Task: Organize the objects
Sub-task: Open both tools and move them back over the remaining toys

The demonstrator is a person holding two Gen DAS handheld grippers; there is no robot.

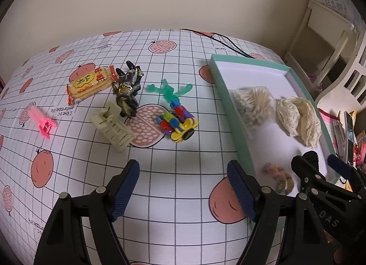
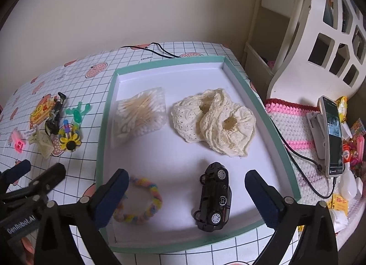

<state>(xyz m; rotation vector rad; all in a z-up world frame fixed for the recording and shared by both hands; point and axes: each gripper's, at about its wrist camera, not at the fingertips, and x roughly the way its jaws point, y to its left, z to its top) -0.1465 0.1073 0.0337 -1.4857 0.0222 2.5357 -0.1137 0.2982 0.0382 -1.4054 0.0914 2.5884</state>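
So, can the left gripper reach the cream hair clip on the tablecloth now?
Probably yes. The left gripper is open and empty, and only bare tablecloth lies between it and the cream hair clip.

Soft, even indoor light is seen in both views; no hard glare is noted. Faint, diffuse shadows are cast beside the toy car [image 2: 214, 197] and under the tray [image 2: 260, 108] rim. Strong fisheye bending is shown in the desk [image 1: 183, 185] grid, with dark vignetting at the corners. The cotton swabs [image 1: 252, 105] are slightly blurred.
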